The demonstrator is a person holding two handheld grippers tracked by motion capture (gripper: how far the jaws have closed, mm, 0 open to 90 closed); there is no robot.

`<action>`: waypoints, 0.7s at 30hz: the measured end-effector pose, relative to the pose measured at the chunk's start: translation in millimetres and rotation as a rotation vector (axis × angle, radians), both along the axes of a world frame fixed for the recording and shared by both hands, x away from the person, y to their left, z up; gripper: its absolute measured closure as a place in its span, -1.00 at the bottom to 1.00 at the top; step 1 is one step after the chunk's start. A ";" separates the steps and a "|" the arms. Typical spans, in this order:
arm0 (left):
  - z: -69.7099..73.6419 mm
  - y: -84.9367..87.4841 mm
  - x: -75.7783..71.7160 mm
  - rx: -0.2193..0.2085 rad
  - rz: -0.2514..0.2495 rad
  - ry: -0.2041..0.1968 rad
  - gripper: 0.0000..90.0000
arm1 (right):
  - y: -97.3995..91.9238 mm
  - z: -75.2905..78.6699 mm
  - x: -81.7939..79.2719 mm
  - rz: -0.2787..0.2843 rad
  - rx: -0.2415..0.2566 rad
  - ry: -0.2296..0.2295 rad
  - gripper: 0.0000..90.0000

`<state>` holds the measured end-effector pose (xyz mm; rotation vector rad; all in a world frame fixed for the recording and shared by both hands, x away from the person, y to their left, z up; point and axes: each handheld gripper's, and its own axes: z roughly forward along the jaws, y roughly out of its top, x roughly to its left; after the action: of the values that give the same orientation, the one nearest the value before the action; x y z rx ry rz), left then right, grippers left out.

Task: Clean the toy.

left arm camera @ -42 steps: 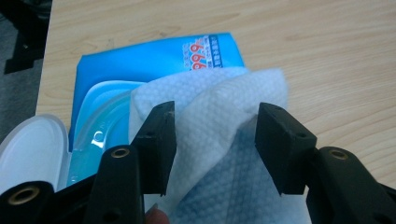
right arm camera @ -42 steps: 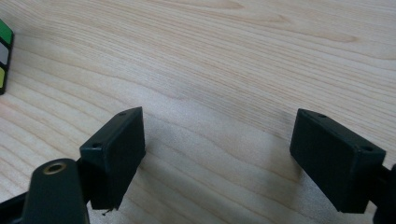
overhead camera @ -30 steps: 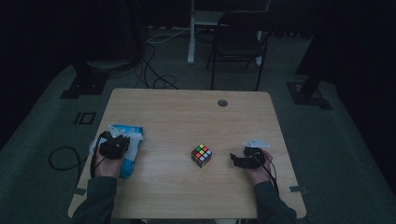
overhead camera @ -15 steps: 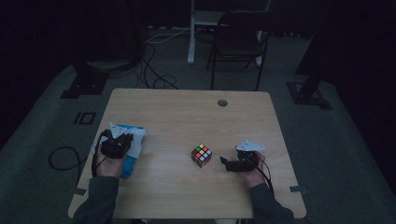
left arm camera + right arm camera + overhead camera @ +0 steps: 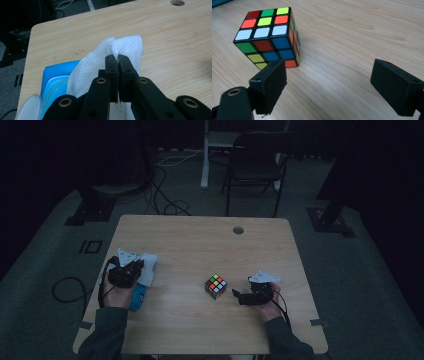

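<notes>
The right tool (image 5: 239,296), jaws spread, is closing on the cube (image 5: 216,286) from its four o'clock, likely lining up a grab; the left tool (image 5: 117,65) is pinching a white wipe (image 5: 105,57).

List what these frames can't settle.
- Blue pack, left gripper view: label hidden under the white wipe; cut by the frame edge.
- Same pack in high view: mostly covered by the left gripper.
- Cube, right gripper view: far faces turned away.
- Right gripper: open, its fingers short of the cube.
</notes>
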<state>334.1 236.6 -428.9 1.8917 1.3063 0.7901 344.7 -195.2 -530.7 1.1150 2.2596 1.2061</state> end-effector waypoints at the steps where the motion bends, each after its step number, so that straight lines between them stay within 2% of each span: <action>1: 0.6 0.4 0.0 -0.001 0.000 -0.003 0.96 | -0.2 0.1 0.1 0.002 0.002 0.000 -0.69; 9: 9.0 5.9 2.1 -0.003 0.007 -0.020 0.96 | -0.4 0.6 0.2 0.004 0.009 -0.005 -0.68; 11: 10.6 8.8 3.4 -0.020 0.003 -0.020 0.96 | -0.3 0.6 0.2 0.004 0.008 -0.006 -0.68; 21: 17.5 19.3 7.0 -0.037 0.007 -0.030 0.95 | -0.8 0.5 0.3 0.004 0.008 -0.007 -0.67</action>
<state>341.1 255.9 -411.5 1.8401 1.3014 0.7904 345.0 -196.0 -530.2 1.1079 2.2549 1.2196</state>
